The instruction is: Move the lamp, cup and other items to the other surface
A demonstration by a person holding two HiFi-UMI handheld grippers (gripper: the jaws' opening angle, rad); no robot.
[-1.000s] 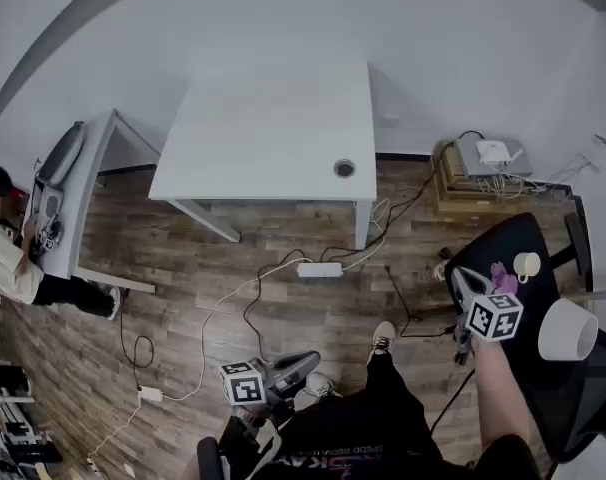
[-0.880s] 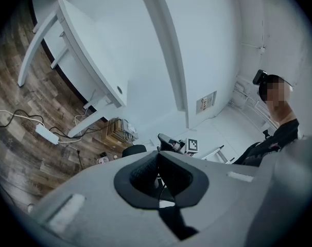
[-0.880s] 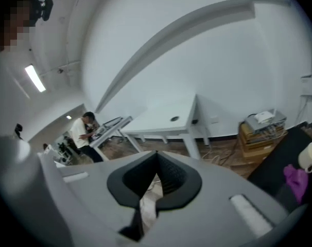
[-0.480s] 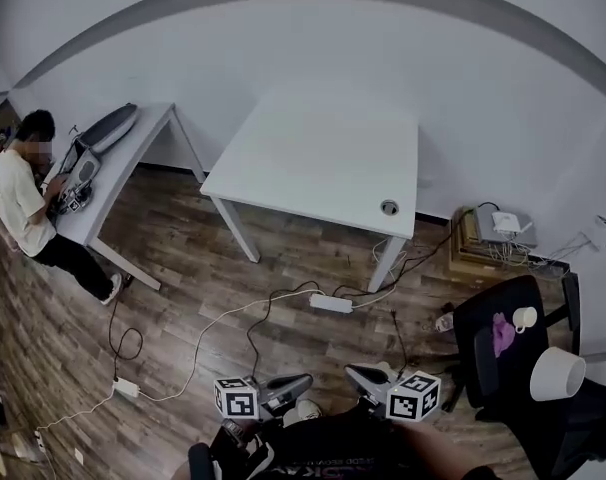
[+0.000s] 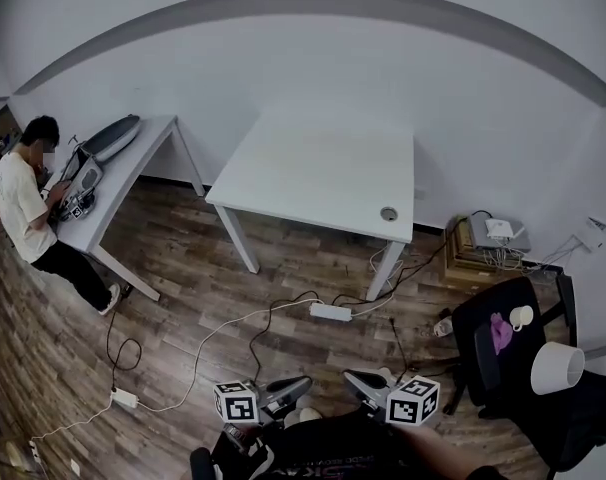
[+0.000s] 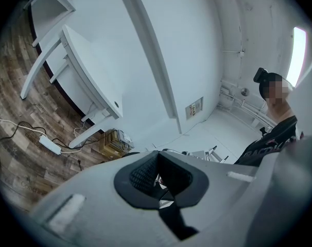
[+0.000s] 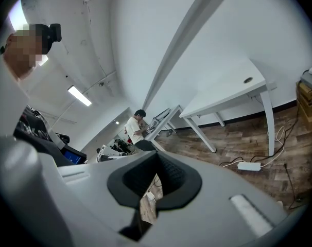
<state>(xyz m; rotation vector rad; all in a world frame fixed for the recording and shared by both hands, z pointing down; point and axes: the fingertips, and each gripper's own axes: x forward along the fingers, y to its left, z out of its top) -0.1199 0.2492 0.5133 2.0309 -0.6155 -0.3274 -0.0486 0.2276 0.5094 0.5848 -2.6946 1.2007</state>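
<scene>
The white lamp shade (image 5: 556, 366), a white cup (image 5: 521, 317) and a purple item (image 5: 500, 331) rest on the black chair (image 5: 483, 358) at the right of the head view. The bare white table (image 5: 323, 168) stands in the middle of the room; it also shows as the table (image 7: 233, 84) in the right gripper view and the table (image 6: 89, 71) in the left gripper view. My left gripper (image 5: 295, 384) and right gripper (image 5: 355, 378) are held low in front of my body, tips toward each other. The left gripper (image 6: 157, 156) is shut and empty. The right gripper (image 7: 157, 156) is shut and empty too.
A person (image 5: 23, 203) sits at a second desk (image 5: 123, 168) on the left. A power strip (image 5: 329, 311) and loose cables lie on the wooden floor before the table. A wooden crate (image 5: 483, 253) with a router stands by the wall, behind the chair.
My right gripper has swung left, away from the chair and the purple item, to in front of my body. The head view has turned toward the white table. The left gripper shifted slightly.
</scene>
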